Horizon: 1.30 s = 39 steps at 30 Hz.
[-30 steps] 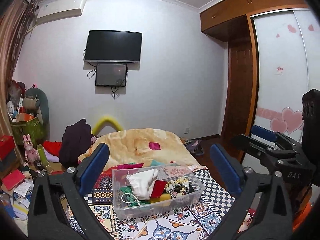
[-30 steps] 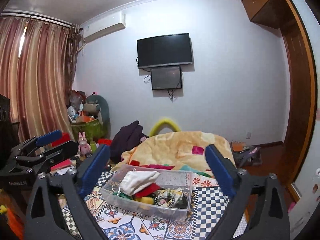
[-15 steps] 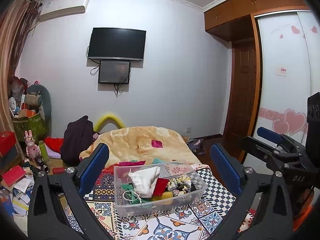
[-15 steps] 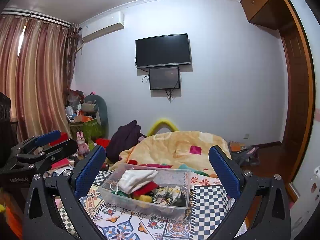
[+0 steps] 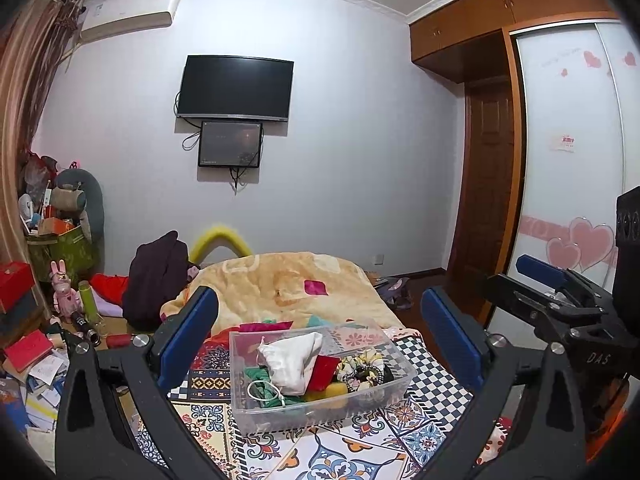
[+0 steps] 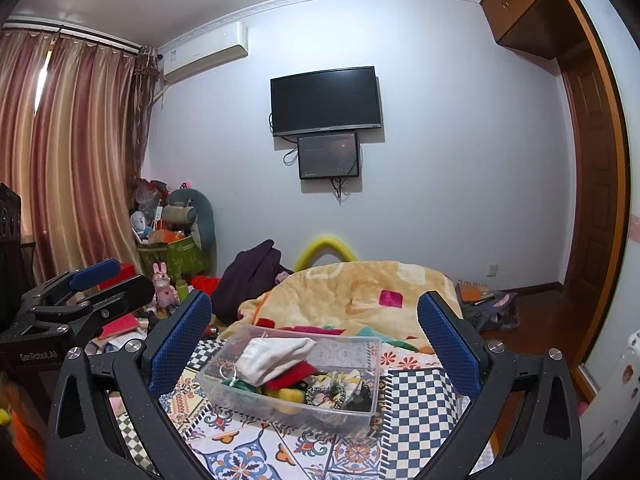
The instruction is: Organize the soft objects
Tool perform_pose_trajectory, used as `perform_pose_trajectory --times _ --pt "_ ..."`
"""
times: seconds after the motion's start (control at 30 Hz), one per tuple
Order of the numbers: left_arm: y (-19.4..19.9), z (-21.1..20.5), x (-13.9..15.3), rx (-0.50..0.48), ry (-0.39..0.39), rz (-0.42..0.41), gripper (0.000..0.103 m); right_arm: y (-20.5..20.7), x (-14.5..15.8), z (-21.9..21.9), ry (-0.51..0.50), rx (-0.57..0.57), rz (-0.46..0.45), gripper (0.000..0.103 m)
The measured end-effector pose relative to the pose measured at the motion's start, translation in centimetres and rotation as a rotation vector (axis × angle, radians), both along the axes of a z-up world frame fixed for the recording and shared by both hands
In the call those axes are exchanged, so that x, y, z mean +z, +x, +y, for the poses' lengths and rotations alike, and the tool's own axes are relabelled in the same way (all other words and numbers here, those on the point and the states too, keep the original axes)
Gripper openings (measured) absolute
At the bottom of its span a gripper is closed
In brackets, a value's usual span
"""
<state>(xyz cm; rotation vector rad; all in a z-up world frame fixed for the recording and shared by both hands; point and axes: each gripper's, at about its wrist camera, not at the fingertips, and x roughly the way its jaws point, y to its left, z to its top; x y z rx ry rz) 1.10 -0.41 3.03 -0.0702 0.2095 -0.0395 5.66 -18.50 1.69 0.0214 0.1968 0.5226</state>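
Observation:
A clear plastic bin (image 5: 280, 414) (image 6: 362, 354) stands on the patterned bedspread. It holds a white cloth pouch (image 5: 294, 360) (image 6: 276, 354), a red cloth (image 5: 324, 370), green cloth, a yellow sponge and hair scrunchies (image 6: 340, 390). My left gripper (image 5: 320, 332) is open and empty, raised above and behind the bin. My right gripper (image 6: 316, 330) is open and empty, also raised short of the bin. Each gripper shows at the edge of the other's view.
A yellow blanket (image 5: 280, 284) lies bunched on the bed beyond the bin, with a dark garment (image 5: 156, 276) at its left. Cluttered boxes, books and toys (image 5: 48, 312) fill the floor at the left. A wardrobe (image 5: 572, 184) and door stand at the right.
Both grippers have tilted up and drawn back a little, so the bin sits lower in both views. Both stay open and empty.

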Motion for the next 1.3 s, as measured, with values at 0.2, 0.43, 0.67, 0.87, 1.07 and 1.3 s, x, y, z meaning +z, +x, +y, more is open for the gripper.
perform_pose_trajectory --times 0.2,0.43,0.67,0.87,1.07,1.3 --pt "-0.09 0.05 0.01 0.000 -0.003 -0.001 0.103 -0.07 -0.06 0.00 -0.001 -0.001 -0.001 0.103" --pt "-0.13 0.10 0.06 0.000 -0.005 -0.002 0.103 0.00 0.11 -0.17 0.002 -0.004 -0.004 0.103" --pt "0.04 0.11 0.07 0.000 -0.009 0.003 0.103 0.14 0.15 -0.13 0.003 -0.007 0.000 0.103" --pt "-0.01 0.01 0.15 0.001 -0.012 0.000 0.103 0.17 0.12 -0.17 0.002 -0.006 0.001 0.103" --pt "-0.24 -0.23 0.18 -0.011 -0.005 -0.001 0.103 0.17 0.10 -0.17 0.003 -0.005 0.001 0.103" --pt "-0.39 -0.29 0.34 -0.021 -0.010 -0.001 0.103 0.08 0.13 -0.09 0.002 -0.002 0.001 0.103"
